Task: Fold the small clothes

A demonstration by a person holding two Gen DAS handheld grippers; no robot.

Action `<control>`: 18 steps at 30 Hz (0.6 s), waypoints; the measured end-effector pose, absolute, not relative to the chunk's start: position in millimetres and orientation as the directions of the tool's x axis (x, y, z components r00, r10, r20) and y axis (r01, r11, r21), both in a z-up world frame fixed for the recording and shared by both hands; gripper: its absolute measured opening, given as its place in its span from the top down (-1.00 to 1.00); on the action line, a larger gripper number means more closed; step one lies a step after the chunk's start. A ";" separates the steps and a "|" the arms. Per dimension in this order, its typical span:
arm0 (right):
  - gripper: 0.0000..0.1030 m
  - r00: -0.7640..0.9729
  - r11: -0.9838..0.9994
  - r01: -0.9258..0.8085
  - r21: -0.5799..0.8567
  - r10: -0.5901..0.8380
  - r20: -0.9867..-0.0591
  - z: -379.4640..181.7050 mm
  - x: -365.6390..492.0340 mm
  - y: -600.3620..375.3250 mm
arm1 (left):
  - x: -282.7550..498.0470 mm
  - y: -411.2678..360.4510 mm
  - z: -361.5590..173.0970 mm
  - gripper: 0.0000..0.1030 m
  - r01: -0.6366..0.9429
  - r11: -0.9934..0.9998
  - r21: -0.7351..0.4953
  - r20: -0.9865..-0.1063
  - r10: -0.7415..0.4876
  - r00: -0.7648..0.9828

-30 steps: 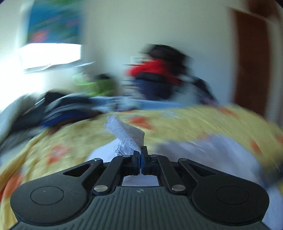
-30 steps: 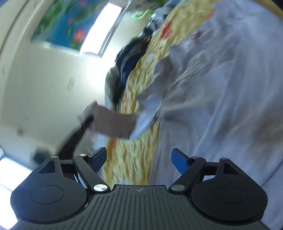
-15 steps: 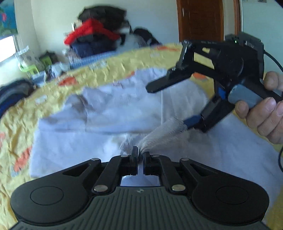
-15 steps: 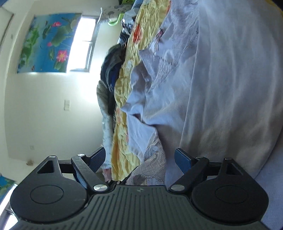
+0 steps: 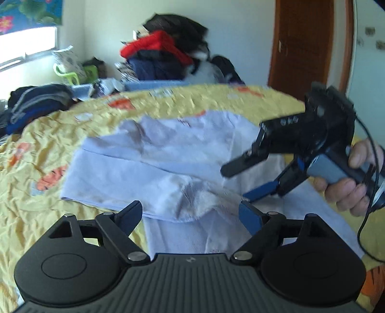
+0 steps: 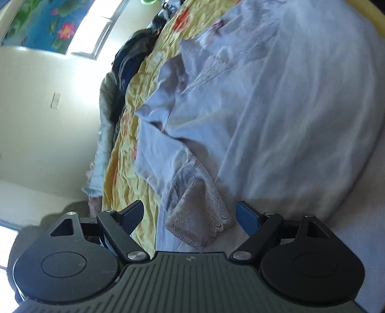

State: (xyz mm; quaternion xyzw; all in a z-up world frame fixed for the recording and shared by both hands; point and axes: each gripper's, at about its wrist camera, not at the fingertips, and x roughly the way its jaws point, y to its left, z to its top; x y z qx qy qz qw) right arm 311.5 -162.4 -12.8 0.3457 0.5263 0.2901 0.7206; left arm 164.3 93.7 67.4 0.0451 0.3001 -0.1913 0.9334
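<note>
We are working over a bed covered by a crinkled yellow bedspread [image 5: 36, 192] printed with orange figures. Reading the left wrist view from the left, a bright window [image 5: 26, 45] is glowing beneath a blue flower picture [image 5: 26, 12], a heap of dark folded clothes [image 5: 36, 101] is lying at the bed's far left edge, a green plastic basket [image 5: 69, 74] is sitting against the wall with something pale and patterned in it that we cannot make out, a taller pile of red and dark garments [image 5: 163, 55] is rising behind the bed, and a brown wooden door [image 5: 305, 45] is standing at the right.

The pale lavender garment [image 5: 154, 168] is lying spread on the bedspread in the middle of the bed, with one layer folded over another and a lacy cuff [image 6: 199, 216] at the near edge, lying flat on the fabric.

Our left gripper [image 5: 190, 211] is hovering just above the near edge of the garment with its jaws spread wide and nothing between them. Our right gripper [image 5: 238, 180], held in the right hand [image 5: 356, 178], is also gaping, tilted on its side just above the cloth; in its own view the lace cuff is lying between its parted fingers [image 6: 247, 216] without being pinched.
</note>
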 end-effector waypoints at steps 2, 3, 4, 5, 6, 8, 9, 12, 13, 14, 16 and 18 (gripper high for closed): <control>-0.19 0.259 0.616 -0.073 0.784 0.771 -0.582 -11.1 315.6 -157.0 | 158.8 99.9 70.4 -0.71 0.356 0.933 -0.046 -0.569 -0.317 0.758; 0.07 0.242 0.628 -0.070 0.775 0.764 -0.598 -11.8 318.1 -155.0 | 155.7 103.8 71.0 -0.71 0.347 0.936 -0.052 -0.567 -0.314 0.762; 0.16 0.227 0.633 -0.059 0.772 0.761 -0.607 -14.2 320.0 -154.7 | 153.3 107.2 71.0 -0.71 0.337 0.940 -0.055 -0.567 -0.307 0.764; 0.27 0.216 0.634 -0.051 0.771 0.761 -0.612 -16.4 320.4 -155.4 | 150.9 110.6 70.6 -0.71 0.327 0.943 -0.056 -0.571 -0.299 0.765; 0.23 0.215 0.640 -0.047 0.767 0.756 -0.618 -18.0 319.9 -156.8 | 149.1 114.1 69.5 -0.71 0.319 0.946 -0.060 -0.578 -0.294 0.762; 0.27 0.217 0.638 -0.038 0.769 0.756 -0.617 -20.8 319.6 -159.1 | 145.6 119.3 66.8 -0.71 0.307 0.949 -0.069 -0.588 -0.288 0.756; 0.30 0.218 0.634 -0.033 0.773 0.759 -0.613 -22.2 318.3 -160.5 | 144.0 121.8 65.7 -0.71 0.300 0.951 -0.075 -0.591 -0.285 0.755; 0.76 0.223 0.626 -0.024 0.780 0.764 -0.606 -24.9 315.2 -161.8 | 143.3 124.9 63.8 -0.71 0.280 0.956 -0.087 -0.597 -0.275 0.754; 0.84 0.218 0.632 -0.021 0.775 0.759 -0.613 -25.3 315.1 -161.0 | 143.3 125.2 64.3 -0.71 0.274 0.958 -0.089 -0.597 -0.271 0.755; 0.88 0.222 0.632 -0.025 0.774 0.759 -0.612 -25.4 314.3 -160.5 | 143.7 125.2 65.7 -0.71 0.268 0.959 -0.090 -0.595 -0.268 0.758; 0.88 0.228 0.643 -0.049 0.764 0.752 -0.619 -21.3 311.9 -157.3 | 141.8 124.8 68.7 -0.71 0.266 0.959 -0.099 -0.580 -0.273 0.768; 0.88 0.253 0.655 -0.091 0.750 0.744 -0.619 -11.0 308.7 -154.2 | 140.2 123.7 72.3 -0.71 0.264 0.959 -0.103 -0.566 -0.275 0.777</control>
